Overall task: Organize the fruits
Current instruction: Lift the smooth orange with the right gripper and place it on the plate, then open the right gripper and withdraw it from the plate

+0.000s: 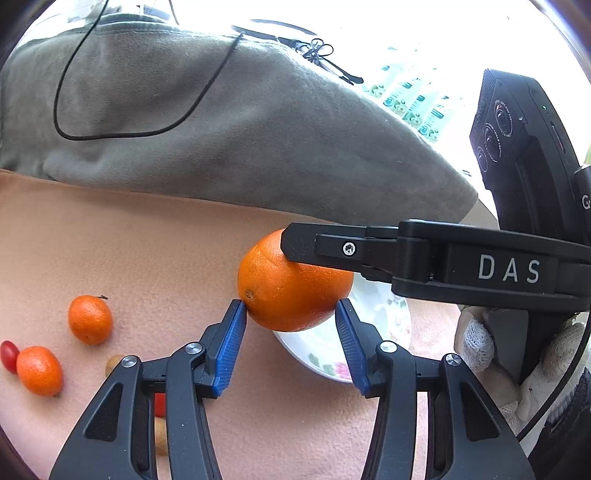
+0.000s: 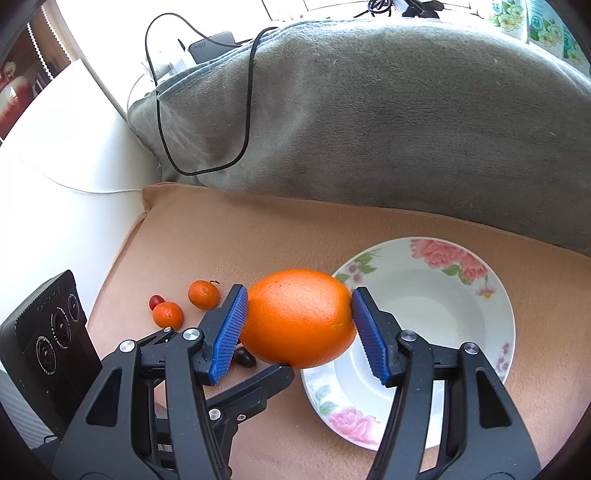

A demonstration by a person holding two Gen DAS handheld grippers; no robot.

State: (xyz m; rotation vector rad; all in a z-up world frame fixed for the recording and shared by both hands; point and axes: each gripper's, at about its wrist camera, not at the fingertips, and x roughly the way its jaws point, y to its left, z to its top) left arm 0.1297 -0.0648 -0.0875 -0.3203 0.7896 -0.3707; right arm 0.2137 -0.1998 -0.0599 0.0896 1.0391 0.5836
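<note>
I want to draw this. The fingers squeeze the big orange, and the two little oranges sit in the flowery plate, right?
Not quite. The little oranges lie on the peach cloth, left of the flowery plate, not in it. The right wrist view shows this. The fingers do squeeze the big orange.

"DAS" in white caps on side of right tool (image 1: 291, 240). "65w" on black charger (image 2: 212, 46) far beyond that tool, upper left. "72" on floral packs (image 2: 535, 22), upper right. Other print illegible.
</note>
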